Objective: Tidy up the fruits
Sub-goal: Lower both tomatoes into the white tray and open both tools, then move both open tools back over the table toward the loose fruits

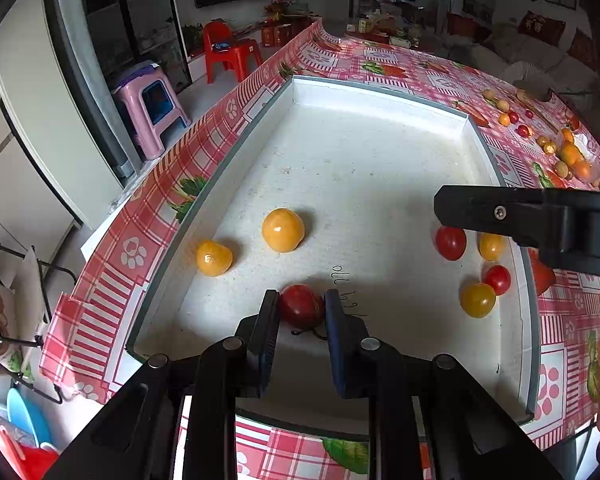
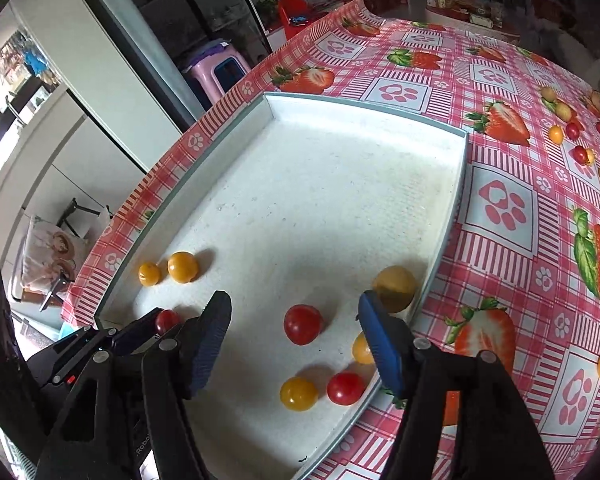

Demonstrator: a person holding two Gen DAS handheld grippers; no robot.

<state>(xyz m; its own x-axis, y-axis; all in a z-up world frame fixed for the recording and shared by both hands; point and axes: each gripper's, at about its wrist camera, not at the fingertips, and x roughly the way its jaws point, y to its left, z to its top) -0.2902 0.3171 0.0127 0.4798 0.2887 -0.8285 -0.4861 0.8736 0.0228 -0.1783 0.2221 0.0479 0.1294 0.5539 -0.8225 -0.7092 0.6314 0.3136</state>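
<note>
Pink checked oilcloth printed with strawberries and paw marks covers the desk (image 2: 500,208), and a living room with a red plastic chair (image 1: 230,54) and a pink stool (image 1: 152,108) lies beyond its far edge. On the cloth sits a shallow white tray (image 1: 364,96) with a grey rim.

Low over the near end of the tray, the left tongs (image 1: 302,306) are clamped on a red tomato (image 1: 300,304), both pads pressing its sides. Ahead of them, on the tray floor, lie two yellow tomatoes (image 1: 283,230) near the tray's left wall, apart from each other.

Toward the tray's right side, the right tongs (image 2: 294,320) stand spread, nothing pressed between the pads. Another red tomato (image 2: 303,324) rests on the tray floor in the gap between the fingers, touching neither. Around it lie a pale yellow fruit (image 2: 394,288) by the right wall, a yellow one partly hidden behind the blue pad (image 2: 380,344), and nearer the camera a yellow and red pair (image 2: 324,391) side by side.

More small red, yellow and orange fruits (image 1: 556,136) are scattered on the cloth well to the right of the tray.
</note>
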